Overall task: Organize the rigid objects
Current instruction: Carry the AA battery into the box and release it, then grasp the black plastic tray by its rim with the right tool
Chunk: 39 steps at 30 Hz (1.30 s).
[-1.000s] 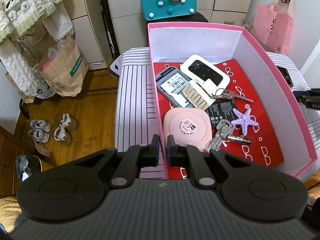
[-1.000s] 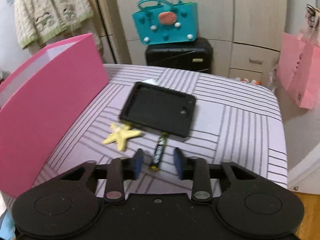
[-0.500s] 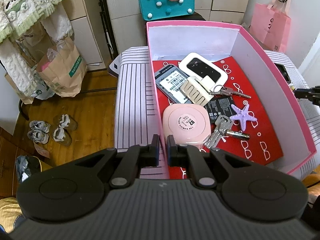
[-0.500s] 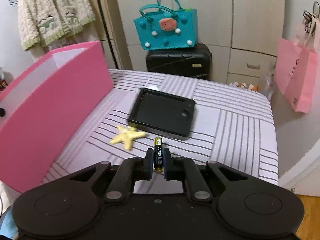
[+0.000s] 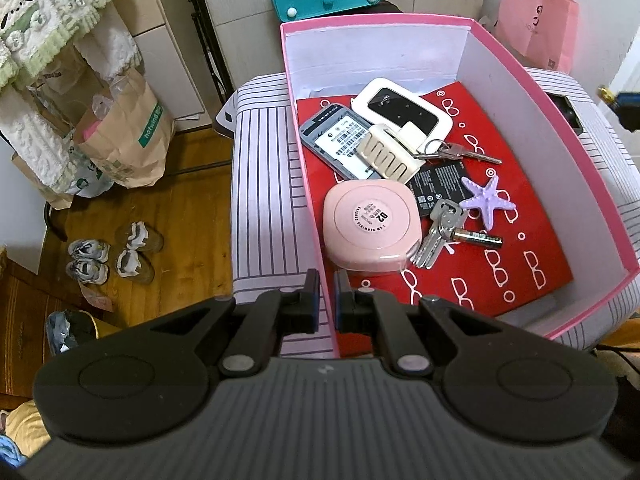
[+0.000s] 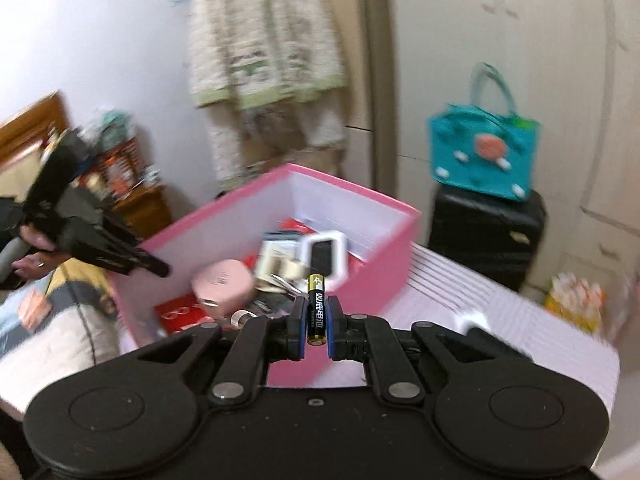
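A pink box (image 5: 592, 148) with a red floor stands on the striped table (image 5: 264, 184). It holds a pink round case (image 5: 370, 226), a phone (image 5: 340, 140), a white router (image 5: 400, 108), keys (image 5: 436, 232), a purple starfish (image 5: 486, 202) and a battery (image 5: 478, 237). My left gripper (image 5: 326, 300) is shut on the box's near left wall. My right gripper (image 6: 316, 320) is shut on a black battery (image 6: 316, 308), held above the table beside the box (image 6: 384, 272). Its tip shows at the right edge of the left wrist view (image 5: 624, 106).
A black tray (image 5: 564, 110) lies on the table right of the box. A teal bag (image 6: 484, 156) sits on a black suitcase (image 6: 484, 228) behind the table. Paper bags (image 5: 120, 140) and shoes (image 5: 112, 252) are on the floor at left. A pink bag (image 5: 536, 28) hangs far right.
My right gripper has lifted the battery off the table and swung left toward the pink box. My left gripper keeps its hold on the box wall.
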Available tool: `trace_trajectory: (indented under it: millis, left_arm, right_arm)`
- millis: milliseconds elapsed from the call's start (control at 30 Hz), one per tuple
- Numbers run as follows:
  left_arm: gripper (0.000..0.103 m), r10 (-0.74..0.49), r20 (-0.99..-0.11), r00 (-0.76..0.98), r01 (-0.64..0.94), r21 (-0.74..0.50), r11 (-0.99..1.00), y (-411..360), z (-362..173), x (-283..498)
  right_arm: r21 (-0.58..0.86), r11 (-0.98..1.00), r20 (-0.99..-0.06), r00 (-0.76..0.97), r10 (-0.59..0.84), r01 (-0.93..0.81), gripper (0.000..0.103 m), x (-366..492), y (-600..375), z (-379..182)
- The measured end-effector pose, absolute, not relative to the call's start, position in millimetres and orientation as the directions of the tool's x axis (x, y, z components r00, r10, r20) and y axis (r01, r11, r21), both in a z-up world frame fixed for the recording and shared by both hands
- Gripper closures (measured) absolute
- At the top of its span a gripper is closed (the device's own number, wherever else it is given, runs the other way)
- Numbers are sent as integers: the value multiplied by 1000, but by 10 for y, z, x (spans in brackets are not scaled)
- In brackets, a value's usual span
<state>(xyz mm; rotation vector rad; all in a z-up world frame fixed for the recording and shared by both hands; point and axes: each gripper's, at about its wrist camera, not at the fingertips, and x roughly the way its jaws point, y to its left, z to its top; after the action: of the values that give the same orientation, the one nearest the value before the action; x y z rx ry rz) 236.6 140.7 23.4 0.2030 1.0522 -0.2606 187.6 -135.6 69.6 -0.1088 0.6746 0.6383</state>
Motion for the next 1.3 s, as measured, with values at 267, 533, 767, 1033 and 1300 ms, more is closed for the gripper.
trace_trajectory:
  millis: [267, 533, 767, 1033, 1300]
  left_arm:
    - [96, -111, -890, 442, 347, 56, 936, 1380, 246, 2377]
    - [96, -140, -885, 445, 360, 34, 932, 1426, 253, 2349]
    - [95, -157, -881, 447, 366, 20, 931, 1452, 256, 2346]
    - [93, -182, -870, 457, 356, -9, 934, 1511, 261, 2329]
    - [84, -167, -874, 457, 328, -8, 945, 1538, 268, 2360]
  right_arm:
    - [-11, 700, -751, 468, 466, -714, 92, 2317, -522, 578]
    - [-136, 609, -867, 392, 309, -781, 92, 2513, -153, 217]
    - [-182, 610, -884, 400, 242, -771, 91, 2560, -118, 63]
    - [-90, 739, -789, 501, 356, -668, 74, 2453, -510, 426]
    - [66, 855, -680, 604, 416, -515, 69, 1985, -1295, 618]
